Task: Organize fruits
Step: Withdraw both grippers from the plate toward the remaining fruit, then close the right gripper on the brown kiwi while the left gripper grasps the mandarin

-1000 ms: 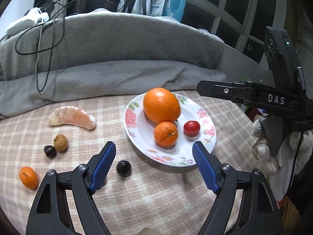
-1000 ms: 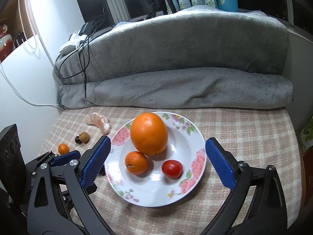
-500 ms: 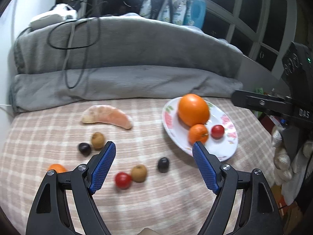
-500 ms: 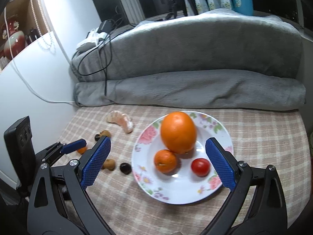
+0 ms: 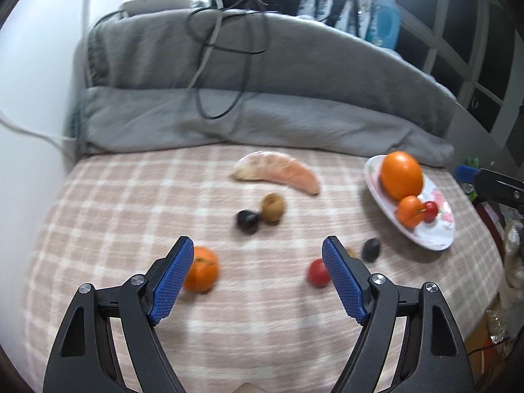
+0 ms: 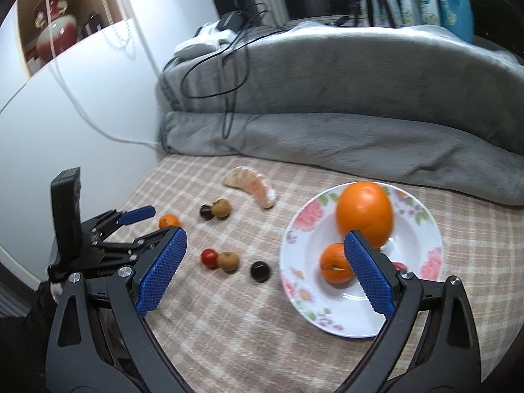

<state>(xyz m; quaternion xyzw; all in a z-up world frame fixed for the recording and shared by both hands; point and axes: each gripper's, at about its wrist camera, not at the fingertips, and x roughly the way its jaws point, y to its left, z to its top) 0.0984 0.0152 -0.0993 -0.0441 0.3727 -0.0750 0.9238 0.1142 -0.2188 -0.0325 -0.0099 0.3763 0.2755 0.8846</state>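
Left wrist | left gripper (image 5: 257, 275) released, empty | small orange (image 5: 201, 268) touching left pad's edge

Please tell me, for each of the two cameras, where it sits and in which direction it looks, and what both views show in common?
Left wrist: sits on the open left gripper, looks down and forward over the pink checked tablecloth at loose fruit; its own blue-padded fingers show.
Right wrist: sits on the open right gripper, faces the white flowered plate; its fingers and the left gripper show.
Shared: large orange, peeled citrus segment, grey blanket.
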